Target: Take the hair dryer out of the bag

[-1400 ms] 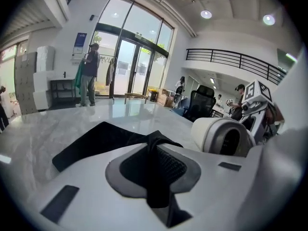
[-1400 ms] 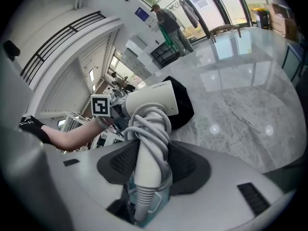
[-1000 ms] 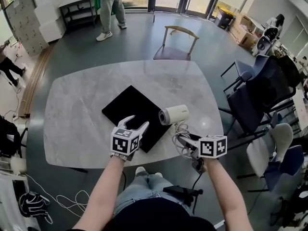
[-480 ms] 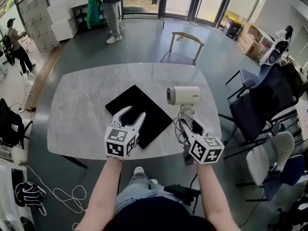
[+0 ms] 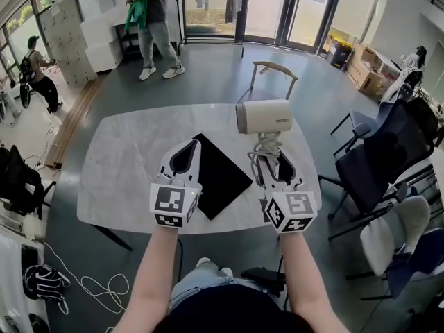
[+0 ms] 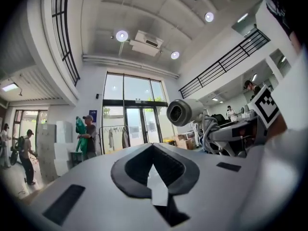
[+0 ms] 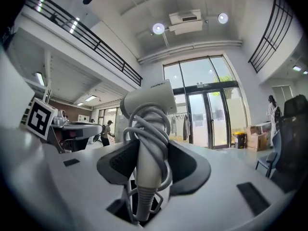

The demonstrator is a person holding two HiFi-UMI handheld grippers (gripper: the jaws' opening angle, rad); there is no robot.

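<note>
The white hair dryer (image 5: 263, 115) is held up in the air above the marble table (image 5: 125, 158), nozzle to the left, its grey cord coiled round the handle. My right gripper (image 5: 272, 168) is shut on that handle and cord; in the right gripper view the hair dryer (image 7: 149, 100) stands upright between the pads of the right gripper (image 7: 151, 165). The flat black bag (image 5: 222, 175) lies on the table under both grippers. My left gripper (image 5: 186, 157) is raised beside it, shut on nothing. The left gripper (image 6: 155, 153) shows its jaws together, with the hair dryer (image 6: 185, 111) to its right.
A wooden chair (image 5: 274, 75) stands behind the table. Dark blue chairs (image 5: 378, 158) crowd the right side. A person (image 5: 152, 19) stands at the back by the glass doors, another person (image 5: 38, 75) at far left. Cables lie on the floor (image 5: 76, 283) at lower left.
Both grippers rose from the table's near edge to point level. The hair dryer went up with the right gripper. The left gripper's jaws, wide open before, closed on nothing.
</note>
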